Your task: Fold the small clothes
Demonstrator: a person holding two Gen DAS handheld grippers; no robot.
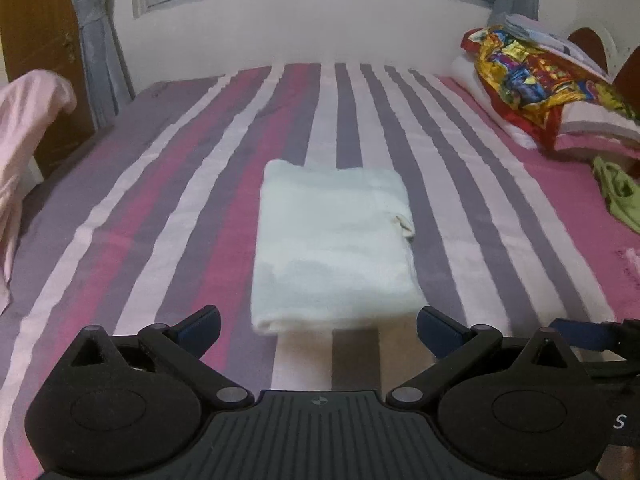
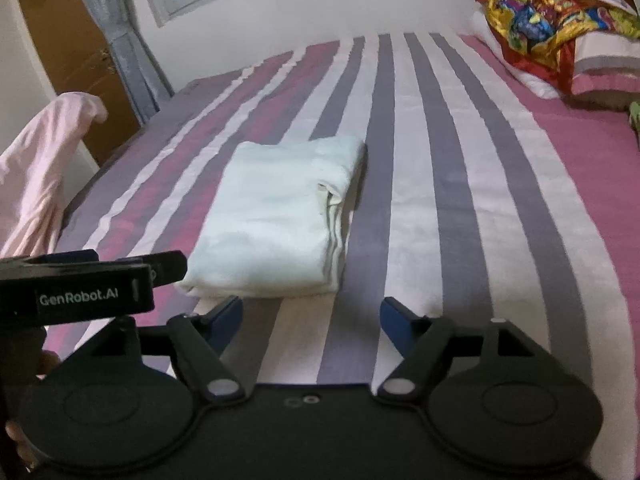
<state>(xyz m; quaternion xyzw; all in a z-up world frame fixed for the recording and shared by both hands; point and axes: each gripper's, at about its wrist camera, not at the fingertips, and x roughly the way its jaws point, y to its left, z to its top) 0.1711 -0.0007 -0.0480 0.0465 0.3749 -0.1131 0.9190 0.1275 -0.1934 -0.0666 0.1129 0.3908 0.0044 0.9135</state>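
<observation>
A white garment (image 1: 332,248) lies folded into a neat rectangle on the striped bed (image 1: 160,208). It also shows in the right wrist view (image 2: 276,220), left of centre. My left gripper (image 1: 318,326) is open and empty, just short of the garment's near edge. My right gripper (image 2: 312,316) is open and empty, near the garment's near right corner. The left gripper's body (image 2: 92,284) shows at the left of the right wrist view, beside the garment.
A pink cloth (image 1: 24,152) hangs at the bed's left edge. A colourful bundle on pillows (image 1: 540,80) sits at the far right. A green garment (image 1: 618,196) lies at the right edge. A window and wall are behind the bed.
</observation>
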